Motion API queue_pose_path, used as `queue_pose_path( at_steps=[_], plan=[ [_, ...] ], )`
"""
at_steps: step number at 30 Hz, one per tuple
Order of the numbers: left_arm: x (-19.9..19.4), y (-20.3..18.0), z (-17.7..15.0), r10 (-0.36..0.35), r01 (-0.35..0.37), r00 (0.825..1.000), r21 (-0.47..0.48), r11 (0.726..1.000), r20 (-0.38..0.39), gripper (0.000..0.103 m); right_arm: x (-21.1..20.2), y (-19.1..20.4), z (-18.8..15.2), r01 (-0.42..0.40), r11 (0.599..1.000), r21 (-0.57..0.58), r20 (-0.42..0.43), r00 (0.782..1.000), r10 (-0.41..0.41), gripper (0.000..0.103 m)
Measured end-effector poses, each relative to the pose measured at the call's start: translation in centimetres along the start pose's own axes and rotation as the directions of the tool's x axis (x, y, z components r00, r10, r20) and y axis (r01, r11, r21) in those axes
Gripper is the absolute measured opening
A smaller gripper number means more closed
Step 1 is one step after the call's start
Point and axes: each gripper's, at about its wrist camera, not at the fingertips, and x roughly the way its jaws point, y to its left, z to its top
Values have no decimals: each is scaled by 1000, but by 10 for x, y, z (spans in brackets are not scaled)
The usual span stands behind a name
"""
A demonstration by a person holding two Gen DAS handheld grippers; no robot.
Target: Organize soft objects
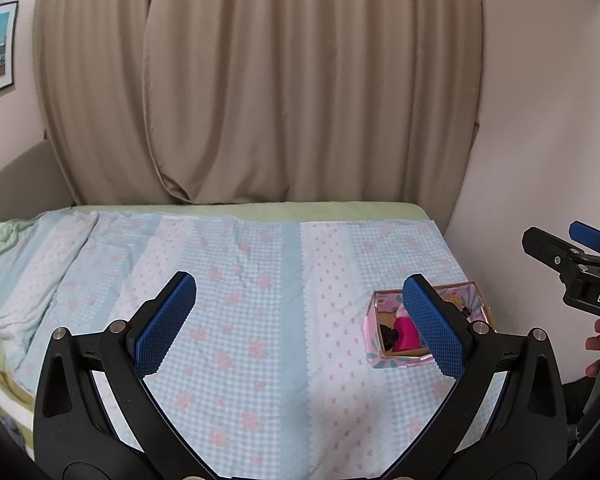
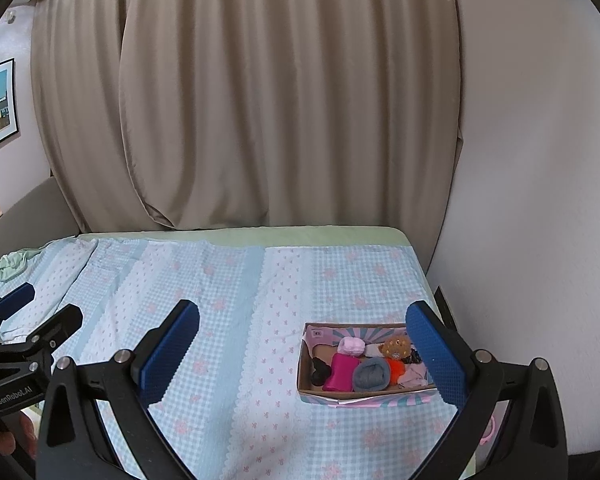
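Both held level above the bed (image 2: 228,280), pointing at the far curtain — left hand-held gripper (image 1: 300,320) spread wide, right hand-held gripper (image 2: 304,352) too, nothing between the fingers. Soft toys sit in the cardboard box (image 2: 306,376), near right on the bedspread.

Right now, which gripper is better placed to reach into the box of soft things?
Right, probably. The right gripper sits open with the box near its right finger; the left gripper is open further left.
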Motion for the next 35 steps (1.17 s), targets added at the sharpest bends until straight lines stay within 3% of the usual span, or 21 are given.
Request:
queue_pose_path(
  at_steps=[20, 25, 30, 35],
  plan=[
    [3, 2, 3, -32, 33, 999, -28, 999, 28, 103, 12, -6, 5, 2, 1000, -7, 10, 1000, -2, 103],
    [-5, 8, 9, 3, 1, 995, -42, 999, 96, 103, 12, -5, 7, 3, 1000, -5, 13, 1000, -3, 103],
    [-2, 12, 14, 111, -106, 986, -45, 993, 123, 103, 17, -5, 10, 2, 1000, -2, 11, 1000, -2, 103],
    [9, 20, 13, 87, -82, 990, -49, 995, 113, 103, 25, -4, 12, 2, 1000, 1, 0, 1000, -2, 103]
  ],
)
